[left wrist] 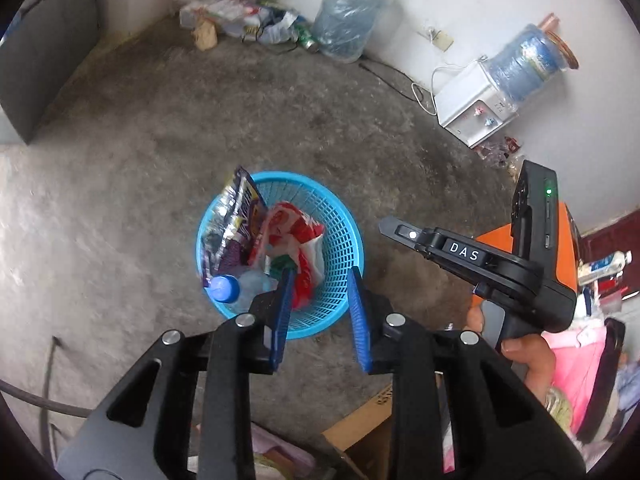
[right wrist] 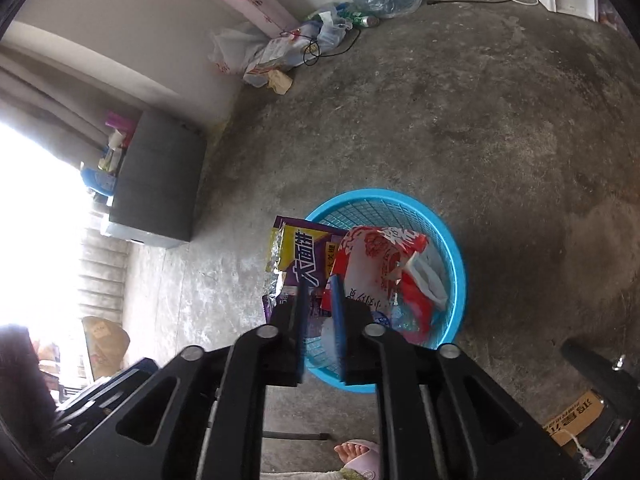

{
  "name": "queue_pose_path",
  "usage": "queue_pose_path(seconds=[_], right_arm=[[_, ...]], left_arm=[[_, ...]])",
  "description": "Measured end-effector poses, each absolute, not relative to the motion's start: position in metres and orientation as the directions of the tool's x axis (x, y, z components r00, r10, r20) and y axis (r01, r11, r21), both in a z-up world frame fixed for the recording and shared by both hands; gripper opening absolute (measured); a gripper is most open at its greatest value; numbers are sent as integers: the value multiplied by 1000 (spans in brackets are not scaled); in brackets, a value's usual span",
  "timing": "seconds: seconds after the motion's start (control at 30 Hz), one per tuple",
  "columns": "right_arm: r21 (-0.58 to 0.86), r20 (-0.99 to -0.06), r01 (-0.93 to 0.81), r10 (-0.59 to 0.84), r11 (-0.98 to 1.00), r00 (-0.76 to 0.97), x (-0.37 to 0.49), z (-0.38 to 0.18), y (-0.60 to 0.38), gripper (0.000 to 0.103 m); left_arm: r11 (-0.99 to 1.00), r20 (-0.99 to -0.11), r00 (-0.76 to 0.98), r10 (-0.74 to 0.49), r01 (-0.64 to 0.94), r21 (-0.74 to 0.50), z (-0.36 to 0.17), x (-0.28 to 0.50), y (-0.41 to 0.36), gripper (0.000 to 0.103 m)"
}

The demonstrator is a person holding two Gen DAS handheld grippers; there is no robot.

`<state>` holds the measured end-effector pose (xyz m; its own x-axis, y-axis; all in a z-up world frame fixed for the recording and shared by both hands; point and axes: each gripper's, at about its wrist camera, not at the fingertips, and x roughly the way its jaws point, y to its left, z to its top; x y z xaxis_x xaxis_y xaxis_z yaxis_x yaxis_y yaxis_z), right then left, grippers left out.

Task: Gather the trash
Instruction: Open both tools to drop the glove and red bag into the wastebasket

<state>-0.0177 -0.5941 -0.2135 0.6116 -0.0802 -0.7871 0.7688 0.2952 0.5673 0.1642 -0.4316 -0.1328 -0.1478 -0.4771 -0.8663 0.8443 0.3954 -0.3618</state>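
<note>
A blue mesh basket stands on the concrete floor. In it lie a purple snack bag, a red and white bag and a clear bottle with a blue cap. My left gripper hangs over the basket's near rim, open, with nothing between its blue pads. My right gripper is also above the basket. Its jaws stand a narrow gap apart and do not press on anything. The bags show through that gap from below.
A wrapped water jug and a pile of bags and cans lie along the far wall. A white dispenser stands at right, a grey cabinet at left. A cardboard box and a slippered foot are near me.
</note>
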Motion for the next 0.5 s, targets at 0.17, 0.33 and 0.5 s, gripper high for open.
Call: queue_pose_path(seconds=[0.17, 0.33, 0.5], right_arm=[[586, -754, 733, -101, 344, 650, -20, -181, -576, 17], [584, -695, 645, -106, 493, 711, -6, -120, -532, 42], [587, -639, 467, 24, 661, 769, 21, -70, -463, 48]], left_arm=[[377, -848, -101, -521, 864, -335, -86, 164, -401, 28], [385, -815, 45, -578, 896, -223, -12, 168, -318, 39], [559, -776, 265, -572, 819, -132, 45, 178, -184, 46]])
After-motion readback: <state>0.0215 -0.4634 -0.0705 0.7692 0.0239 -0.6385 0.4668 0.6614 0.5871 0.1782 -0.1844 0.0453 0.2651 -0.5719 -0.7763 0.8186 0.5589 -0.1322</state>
